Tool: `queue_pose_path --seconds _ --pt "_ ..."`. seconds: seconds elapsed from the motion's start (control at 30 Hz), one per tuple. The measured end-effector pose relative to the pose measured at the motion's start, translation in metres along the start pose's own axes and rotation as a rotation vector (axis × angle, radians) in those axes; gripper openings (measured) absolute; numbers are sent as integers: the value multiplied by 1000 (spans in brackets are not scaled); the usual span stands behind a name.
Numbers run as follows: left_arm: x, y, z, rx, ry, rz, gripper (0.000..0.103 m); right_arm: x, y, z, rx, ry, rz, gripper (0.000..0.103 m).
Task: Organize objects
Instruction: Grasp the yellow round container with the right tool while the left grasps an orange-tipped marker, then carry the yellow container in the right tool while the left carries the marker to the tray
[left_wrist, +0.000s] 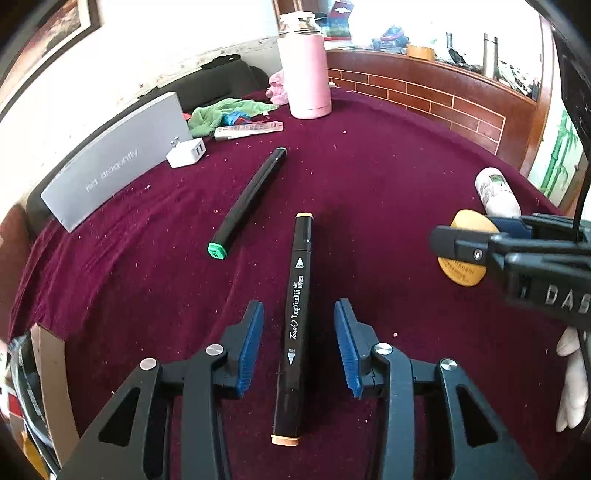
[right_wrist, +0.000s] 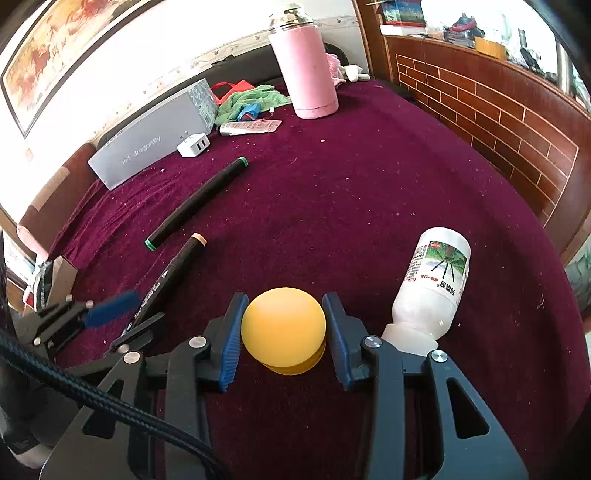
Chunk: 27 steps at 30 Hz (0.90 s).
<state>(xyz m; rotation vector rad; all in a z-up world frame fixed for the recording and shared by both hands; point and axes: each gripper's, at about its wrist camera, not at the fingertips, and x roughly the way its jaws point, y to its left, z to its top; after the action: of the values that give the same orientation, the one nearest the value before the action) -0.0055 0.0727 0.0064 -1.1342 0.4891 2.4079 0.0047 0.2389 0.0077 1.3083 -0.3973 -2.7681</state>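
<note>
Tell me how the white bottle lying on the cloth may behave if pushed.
The white bottle lies on its side and looks round, so it would probably roll. It looks like plastic, likely light and not fragile. The fuzzy maroon cloth may slow it.

A fuzzy maroon cloth covers the table; on it, a matt pink flask with a shiny metal neck, and a glossy plastic bottle.
</note>
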Motion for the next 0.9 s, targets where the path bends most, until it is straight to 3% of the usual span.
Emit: queue_pose_path --seconds 0.07,0.37,0.57,0.83,0.9 --pt "0 7 -1 -46 19 -72 11 1 3 -1 -19 0 -10 40" --pt "-50 29 -42 -180 -13 -96 11 2 10 -4 -68 -5 -34 40" --pt "-105 59 -76 -292 -97 -86 11 -2 5 -2 -32 -37 30 38" --pt "-179 105 -121 -398 -250 -18 11 -12 29 -8 -113 -88 -5 38" --pt "-186 112 -128 -404 -242 -13 11 -14 35 -13 -117 -70 18 38"
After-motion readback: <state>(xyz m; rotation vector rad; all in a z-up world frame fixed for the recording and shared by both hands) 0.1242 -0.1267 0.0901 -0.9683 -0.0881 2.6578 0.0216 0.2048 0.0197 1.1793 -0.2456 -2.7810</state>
